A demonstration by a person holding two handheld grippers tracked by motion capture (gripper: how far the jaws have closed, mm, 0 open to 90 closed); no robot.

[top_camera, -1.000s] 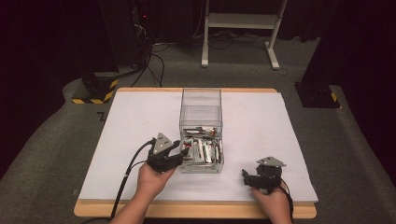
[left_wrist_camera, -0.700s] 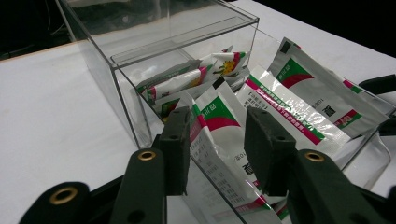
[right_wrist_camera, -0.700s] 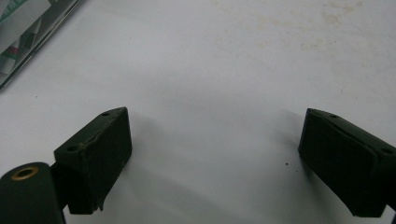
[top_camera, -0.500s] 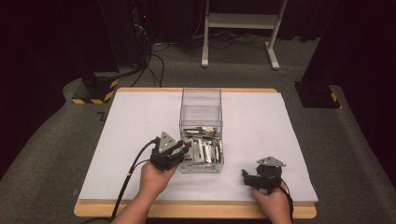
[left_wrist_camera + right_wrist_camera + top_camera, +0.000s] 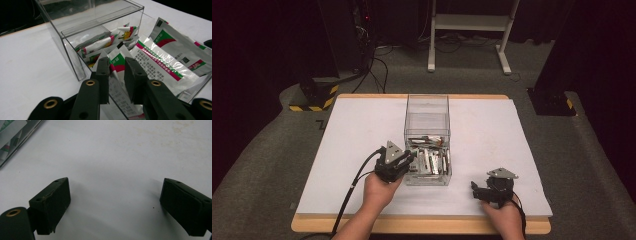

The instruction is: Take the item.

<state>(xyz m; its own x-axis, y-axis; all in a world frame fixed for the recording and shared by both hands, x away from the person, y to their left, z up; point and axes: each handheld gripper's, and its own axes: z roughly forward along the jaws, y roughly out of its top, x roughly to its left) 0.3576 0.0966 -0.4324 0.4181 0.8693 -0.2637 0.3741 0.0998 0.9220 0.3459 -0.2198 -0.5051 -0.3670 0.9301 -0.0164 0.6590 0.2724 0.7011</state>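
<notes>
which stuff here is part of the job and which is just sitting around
In the job:
- left gripper, jaws just been closing around a foil sachet
- other sachets
- clear box

Lying about:
- right gripper, open over bare table
- white stand on the floor behind

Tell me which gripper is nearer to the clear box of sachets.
Left. The left gripper is at the clear box's near left corner, its jaws just closing around a sachet inside. The right gripper rests open on the white table, to the box's right.
</notes>
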